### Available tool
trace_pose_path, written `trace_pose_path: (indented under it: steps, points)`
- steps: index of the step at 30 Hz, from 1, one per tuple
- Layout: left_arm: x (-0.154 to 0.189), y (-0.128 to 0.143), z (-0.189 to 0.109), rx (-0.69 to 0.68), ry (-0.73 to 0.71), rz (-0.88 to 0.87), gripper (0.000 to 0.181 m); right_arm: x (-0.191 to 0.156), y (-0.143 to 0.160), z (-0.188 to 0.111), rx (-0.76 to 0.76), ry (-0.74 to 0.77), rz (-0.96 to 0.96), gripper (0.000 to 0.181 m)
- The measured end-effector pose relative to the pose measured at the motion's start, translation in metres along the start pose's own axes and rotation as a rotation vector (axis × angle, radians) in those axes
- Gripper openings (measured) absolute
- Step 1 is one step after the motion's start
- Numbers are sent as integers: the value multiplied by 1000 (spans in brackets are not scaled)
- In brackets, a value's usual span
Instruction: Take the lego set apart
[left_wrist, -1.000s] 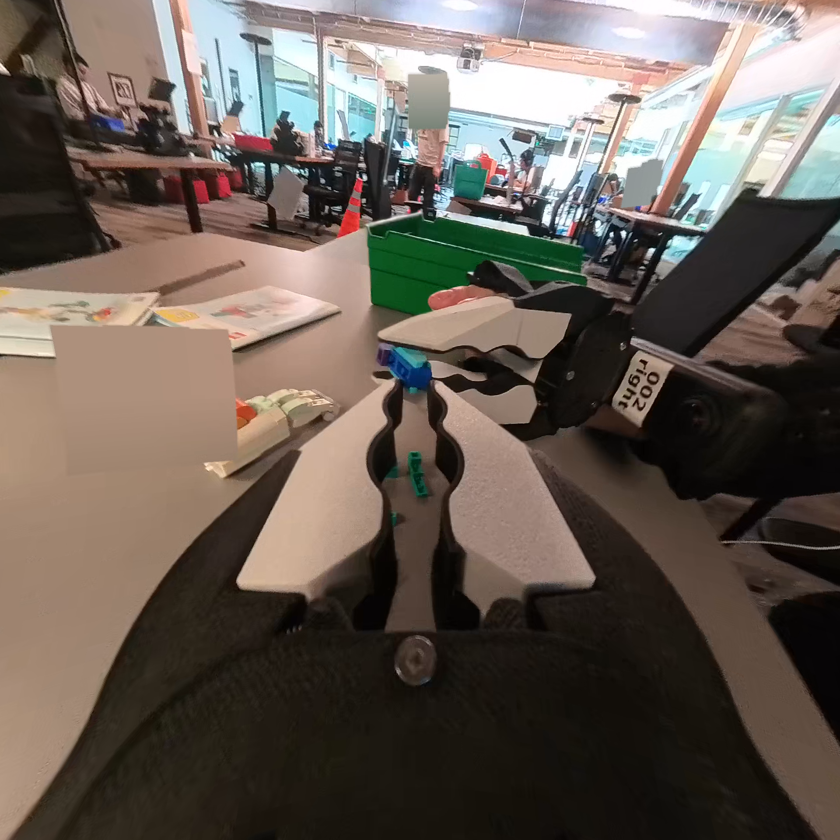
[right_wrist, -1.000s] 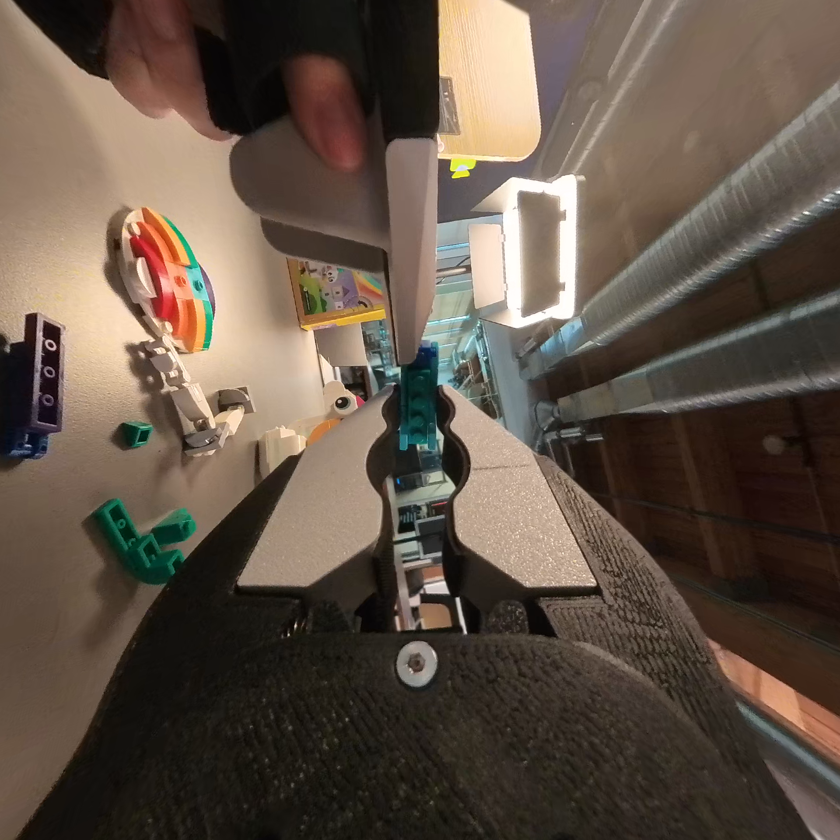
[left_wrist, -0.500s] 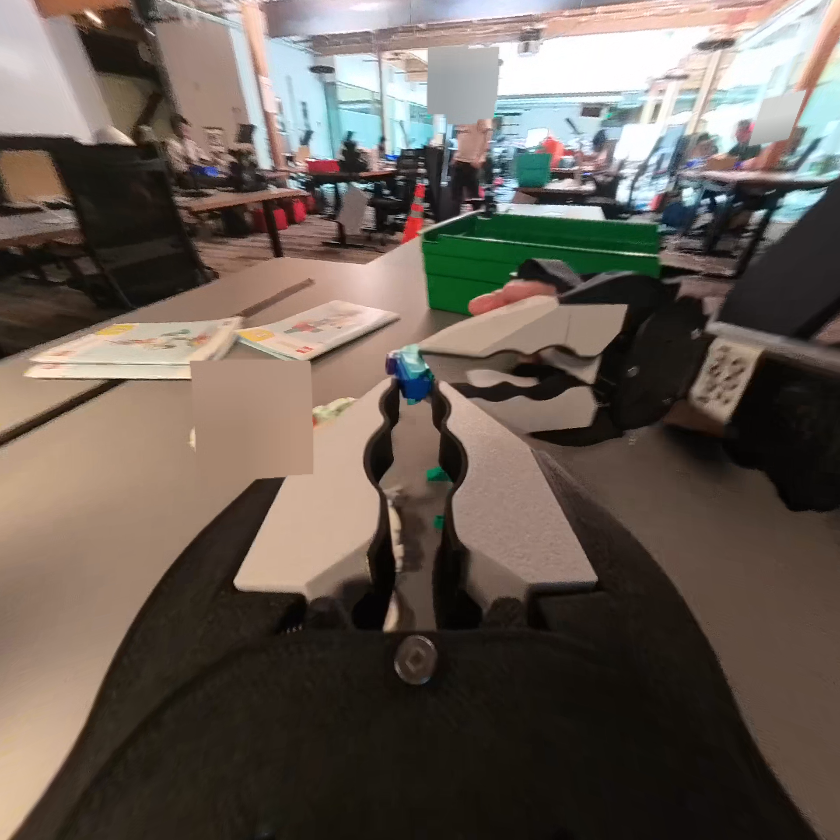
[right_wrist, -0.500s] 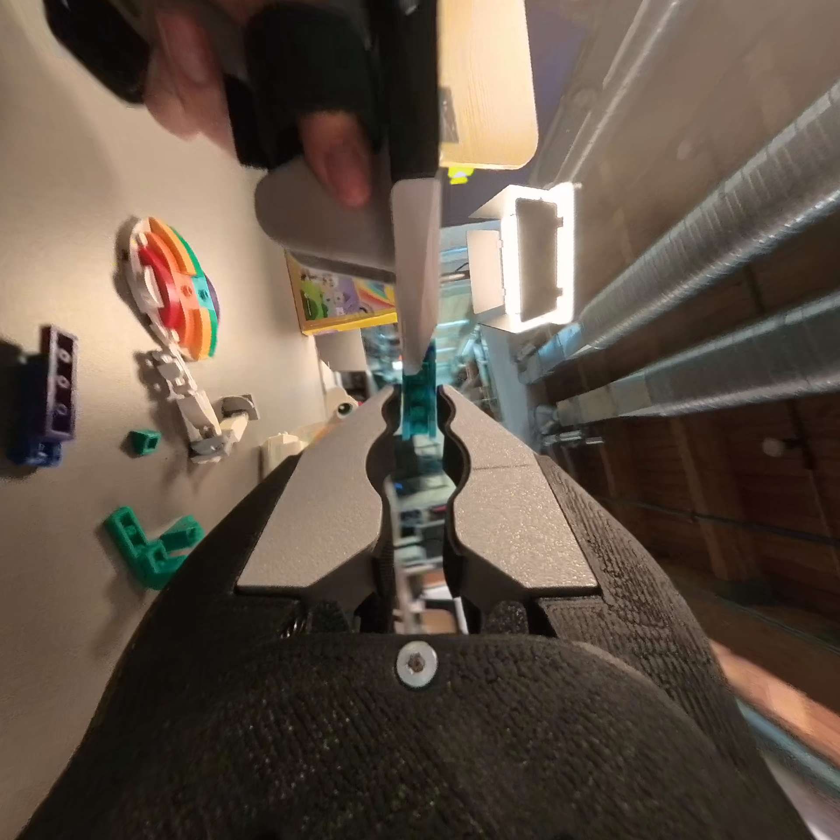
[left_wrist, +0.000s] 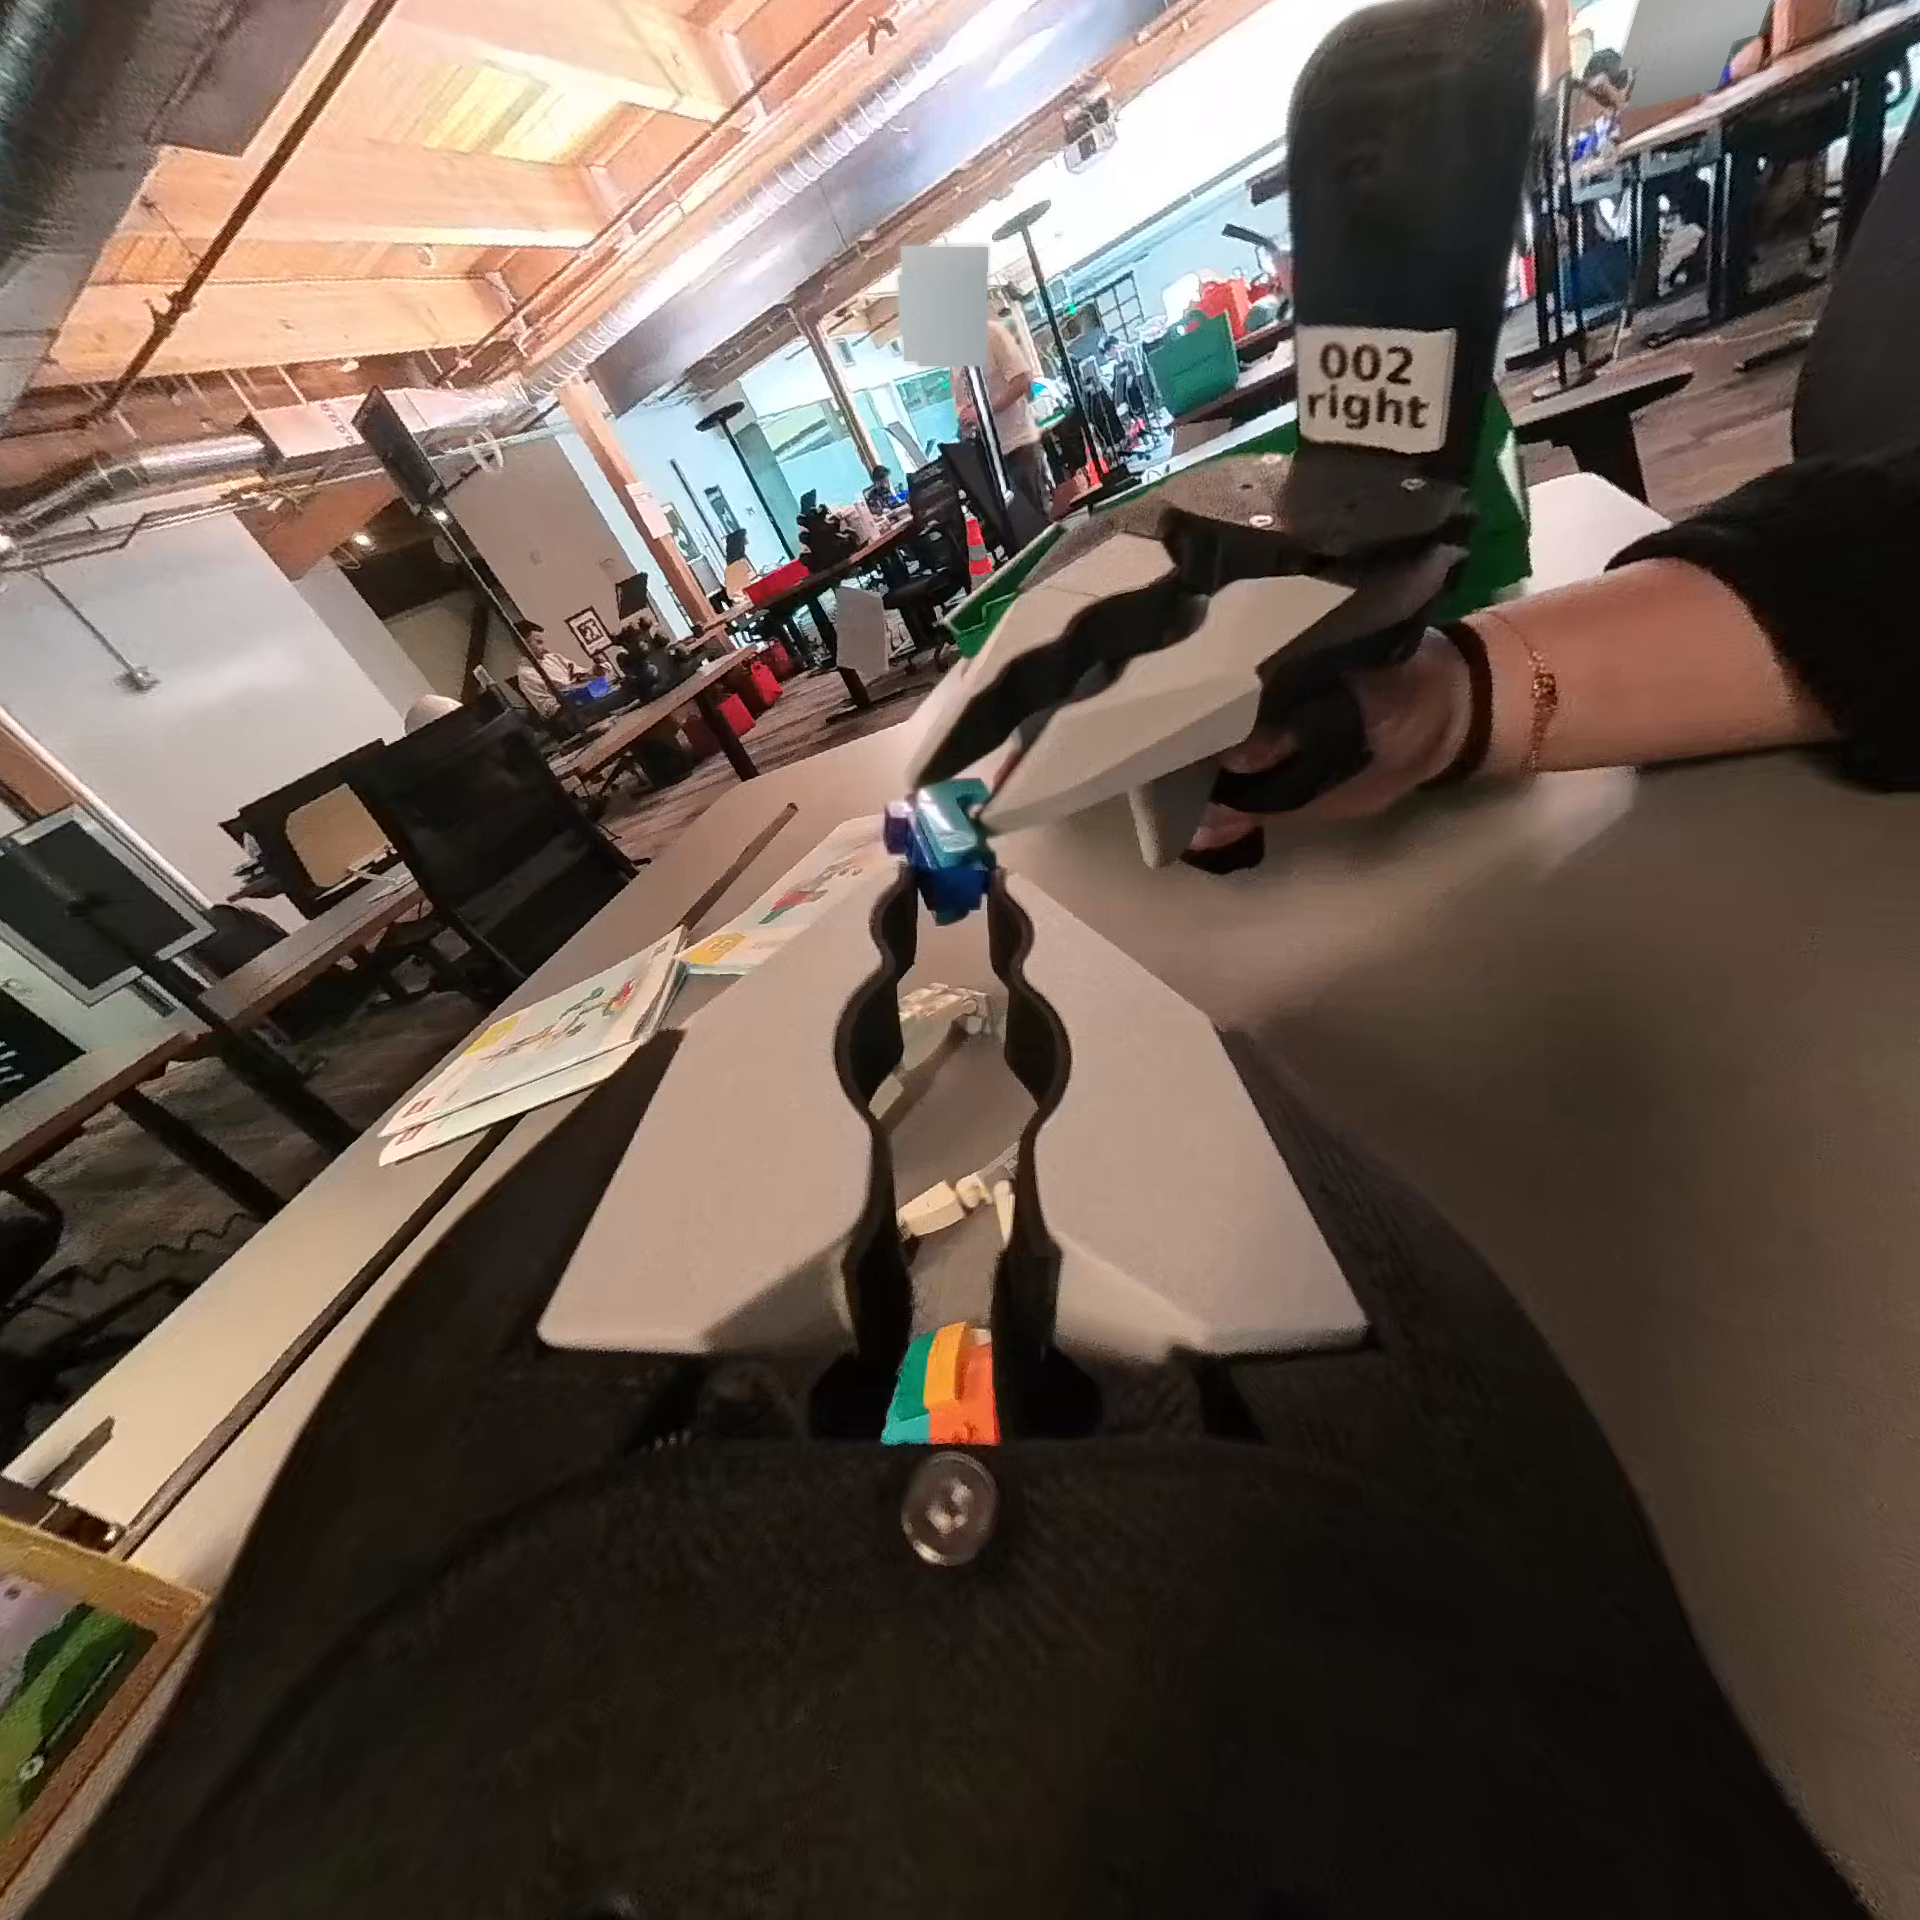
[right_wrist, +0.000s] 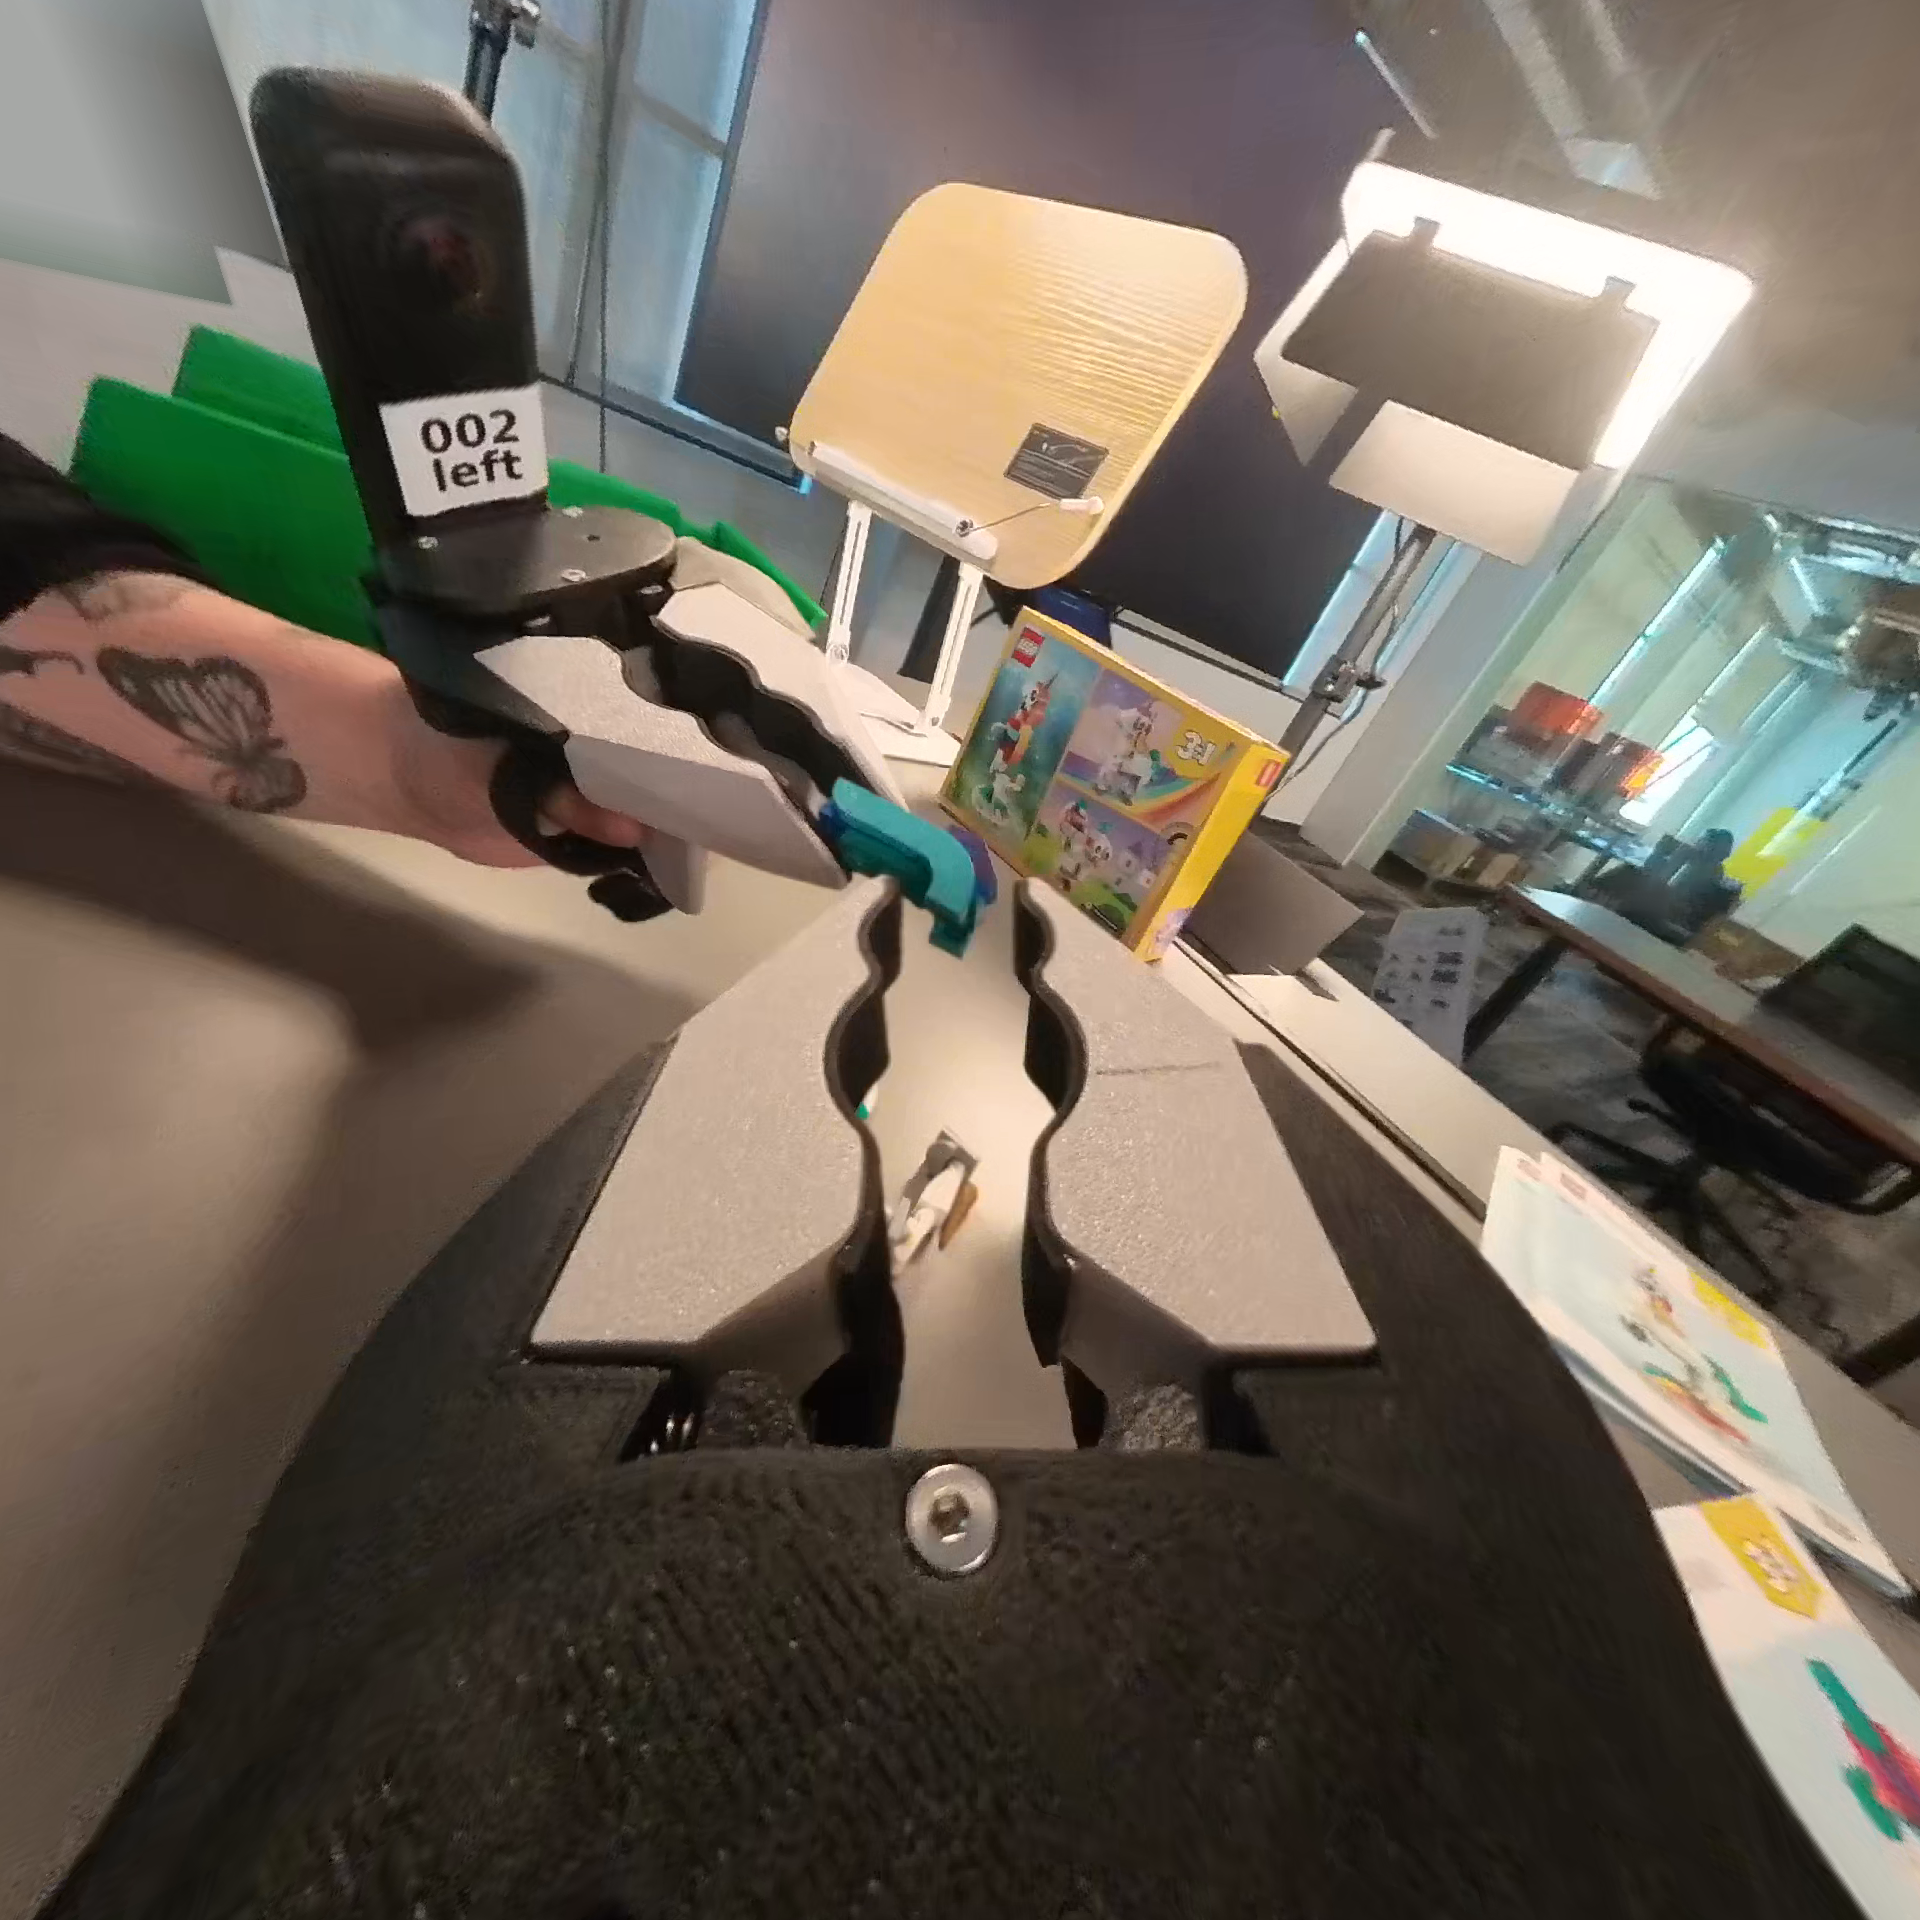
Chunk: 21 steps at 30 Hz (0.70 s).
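Both views evenly bright; strong wide-angle bending at edges. Right wrist view: lit softbox panel (right_wrist: 1496, 343) upper right glows near-white, table (right_wrist: 208, 1039) at left smeared by motion blur. Left wrist view: far windows (left_wrist: 1122, 208) blown out, table (left_wrist: 1558, 935) at right soft, near foreground unsharp.

I work in an open-plan workshop office: rows of desks (left_wrist: 665, 717) mid-left, exposed wooden beams (left_wrist: 343, 218) upper left, a studio light (right_wrist: 1496, 343) upper right.
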<state>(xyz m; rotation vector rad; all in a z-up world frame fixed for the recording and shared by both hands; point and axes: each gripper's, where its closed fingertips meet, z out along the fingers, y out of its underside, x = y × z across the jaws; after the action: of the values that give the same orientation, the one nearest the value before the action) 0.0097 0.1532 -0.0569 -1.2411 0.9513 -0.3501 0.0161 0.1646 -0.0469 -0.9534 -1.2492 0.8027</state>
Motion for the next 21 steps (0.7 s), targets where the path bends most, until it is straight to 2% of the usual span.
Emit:
trace_pose_path:
  steps: [3,8,11,16,21]
  points:
    - [-1,1,0,-18,-21,60,13,0,0,-1,-24,23,-89,12]
    - [-2,10,0,-136,-107,363,12,1,10,1,-122,86,-318,7]
    - [-1,12,0,-170,-137,490,12,0,13,2,-138,100,-377,7]
    - [-3,13,-1,-177,-158,506,12,1,13,4,-157,123,-405,6]
    - [-6,21,3,-222,-217,488,14,3,17,6,-170,129,-352,6]
